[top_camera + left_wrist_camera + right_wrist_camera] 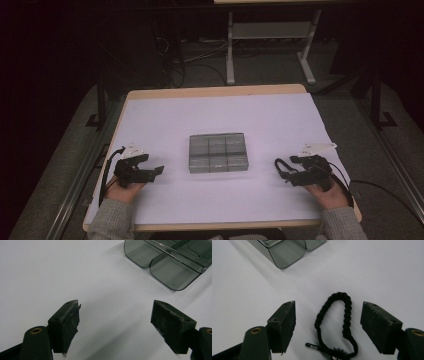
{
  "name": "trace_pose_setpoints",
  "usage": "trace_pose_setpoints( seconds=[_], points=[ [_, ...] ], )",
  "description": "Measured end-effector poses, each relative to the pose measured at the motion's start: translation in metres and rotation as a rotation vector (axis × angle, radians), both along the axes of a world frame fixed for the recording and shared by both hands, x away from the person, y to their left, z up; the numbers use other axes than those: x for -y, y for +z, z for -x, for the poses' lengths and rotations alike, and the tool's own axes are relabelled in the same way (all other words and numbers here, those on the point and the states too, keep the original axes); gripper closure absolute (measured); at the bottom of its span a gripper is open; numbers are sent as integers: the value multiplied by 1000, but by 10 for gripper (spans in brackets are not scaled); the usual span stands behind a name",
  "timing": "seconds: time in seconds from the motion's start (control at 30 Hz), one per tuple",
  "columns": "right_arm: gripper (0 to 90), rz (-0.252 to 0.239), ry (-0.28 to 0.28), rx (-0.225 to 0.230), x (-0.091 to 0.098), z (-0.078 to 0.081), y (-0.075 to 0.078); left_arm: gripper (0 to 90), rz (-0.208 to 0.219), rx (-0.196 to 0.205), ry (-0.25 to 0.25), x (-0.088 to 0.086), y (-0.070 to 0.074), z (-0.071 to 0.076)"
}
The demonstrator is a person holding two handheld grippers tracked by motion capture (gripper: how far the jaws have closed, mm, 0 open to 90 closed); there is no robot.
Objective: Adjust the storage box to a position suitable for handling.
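A clear grey compartment box (218, 152) with several cells lies in the middle of the white table; its corner appears in the left gripper view (172, 262) and the right gripper view (287, 252). My left gripper (150, 172) rests open at the left, nothing between its jaws (115, 327). My right gripper (285, 172) is open at the right (328, 327). A black braided cord loop (339, 322) lies on the table between its jaws, untouched; in the high view the black braided cord loop (281, 167) lies at the jaw tips.
The white table sheet (220, 115) has bare room all around the box. The table's wooden edge (215, 92) runs along the back. Behind it stands a white desk frame (270, 40) on a dark floor with cables.
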State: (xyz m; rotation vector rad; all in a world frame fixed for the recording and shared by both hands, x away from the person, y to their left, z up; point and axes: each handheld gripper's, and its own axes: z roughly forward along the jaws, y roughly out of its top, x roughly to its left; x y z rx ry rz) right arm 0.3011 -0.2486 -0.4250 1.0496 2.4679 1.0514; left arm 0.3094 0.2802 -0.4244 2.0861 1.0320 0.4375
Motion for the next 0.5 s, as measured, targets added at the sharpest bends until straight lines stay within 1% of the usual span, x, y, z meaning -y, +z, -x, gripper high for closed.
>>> trace_pose_setpoints(
  seconds=[0.03, 0.07, 0.13, 0.23, 0.4, 0.47, 0.5],
  points=[
    [286, -2, 4, 3, -2, 0, 0, 226, 0, 0, 0, 0, 0, 0],
    [290, 1, 10, 2, -4, -1, 1, 226, 9, -6, 1, 1, 0, 0],
    [296, 10, 24, 8, -8, -2, 1, 226, 1, -11, -8, 2, 0, -1],
    [308, 9, 32, 3, -14, -4, 1, 227, -3, -10, -12, 4, 0, -1],
    [369, 25, 50, 25, -23, -5, 4, 228, -17, -13, -18, 6, -1, -2],
    [415, 24, 55, 29, -26, -4, 5, 229, -17, -13, -19, 6, -1, -2],
    [415, 24, 55, 29, -26, -4, 5, 230, -17, -13, -19, 6, -1, -2]
  ],
)
